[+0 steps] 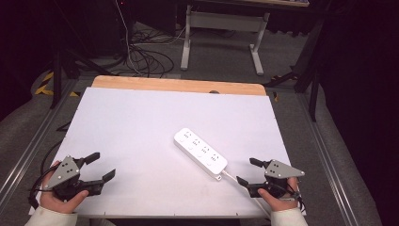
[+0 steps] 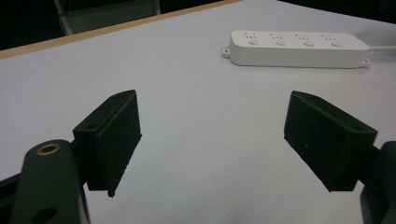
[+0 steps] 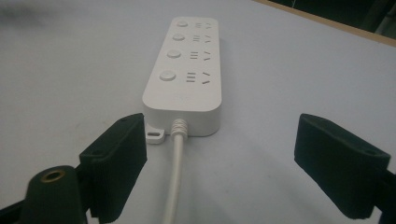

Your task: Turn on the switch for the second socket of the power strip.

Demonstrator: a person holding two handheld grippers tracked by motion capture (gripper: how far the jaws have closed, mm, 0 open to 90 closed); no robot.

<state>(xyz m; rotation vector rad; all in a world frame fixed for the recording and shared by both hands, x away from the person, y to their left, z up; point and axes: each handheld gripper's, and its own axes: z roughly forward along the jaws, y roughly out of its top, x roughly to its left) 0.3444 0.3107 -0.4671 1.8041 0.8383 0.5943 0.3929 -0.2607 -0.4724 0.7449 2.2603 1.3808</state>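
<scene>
A white power strip (image 1: pixel 200 153) with several sockets and buttons lies diagonally on the white table top (image 1: pixel 141 127), right of centre. Its white cord (image 1: pixel 234 178) runs toward the front right edge. My left gripper (image 1: pixel 101 166) rests at the front left corner, open and empty, and sees the power strip (image 2: pixel 296 48) far ahead on the right. At the front right, my right gripper (image 1: pixel 248 171) is open just behind the strip's cord end. In the right gripper view the power strip (image 3: pixel 187 70) lies straight ahead and the cord (image 3: pixel 173 182) passes between the jaws, untouched.
A wooden strip (image 1: pixel 179 86) borders the table's far edge. Beyond it on the floor are a tangle of cables (image 1: pixel 146 59) and the white legs of a desk (image 1: pixel 221 28). Metal rails (image 1: pixel 28 155) run along both sides of the table.
</scene>
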